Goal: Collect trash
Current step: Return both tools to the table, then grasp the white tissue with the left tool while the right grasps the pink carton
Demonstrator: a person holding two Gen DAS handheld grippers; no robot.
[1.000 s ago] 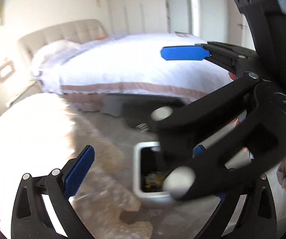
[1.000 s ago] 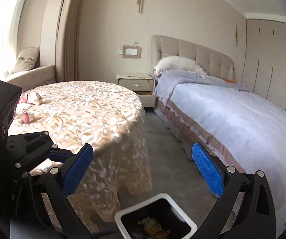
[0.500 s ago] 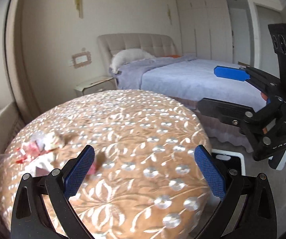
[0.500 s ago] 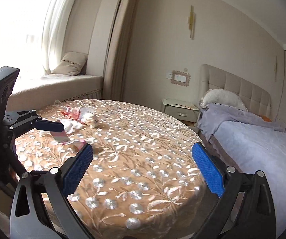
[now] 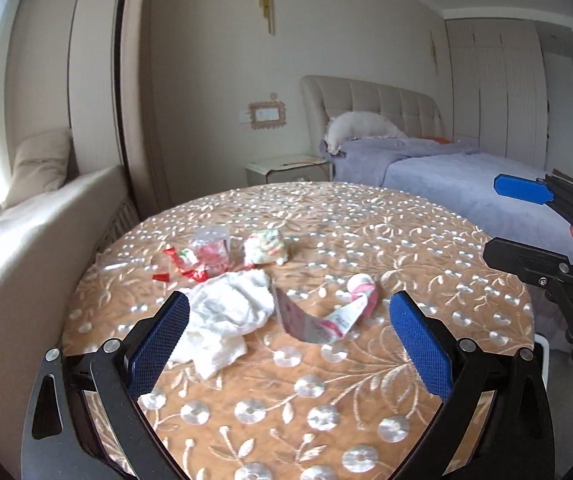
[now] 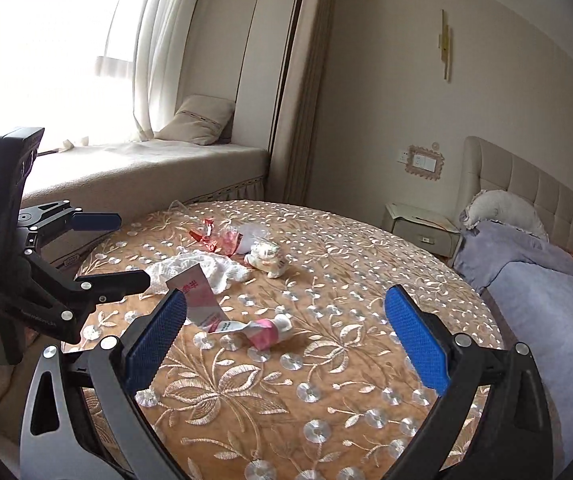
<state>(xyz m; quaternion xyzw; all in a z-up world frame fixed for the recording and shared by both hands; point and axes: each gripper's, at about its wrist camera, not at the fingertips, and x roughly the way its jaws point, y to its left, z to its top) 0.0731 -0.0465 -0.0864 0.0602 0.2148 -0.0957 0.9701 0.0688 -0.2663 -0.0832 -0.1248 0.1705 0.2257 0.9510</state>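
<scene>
Trash lies on a round table (image 5: 326, 392) with an embroidered brown cloth (image 6: 326, 380). A squeezed pink-and-white tube (image 5: 326, 312) (image 6: 242, 316) lies nearest. A crumpled white tissue (image 5: 226, 312) (image 6: 206, 266) is to its left. Behind are red wrappers (image 5: 190, 264) (image 6: 216, 240) and a crumpled patterned ball (image 5: 266, 246) (image 6: 266, 258). My left gripper (image 5: 290, 344) is open and empty above the tissue and tube; it also shows in the right wrist view (image 6: 114, 248). My right gripper (image 6: 286, 344) is open and empty near the tube.
A bed (image 5: 446, 172) with a grey-blue cover stands right of the table, a nightstand (image 5: 286, 168) behind it. A window seat (image 6: 146, 168) with a cushion runs along the left. A white bin edge (image 5: 542, 352) shows by the table's right side.
Both grippers swung up from the floor bin to the table top and now face the trash. Both stayed open and empty.
</scene>
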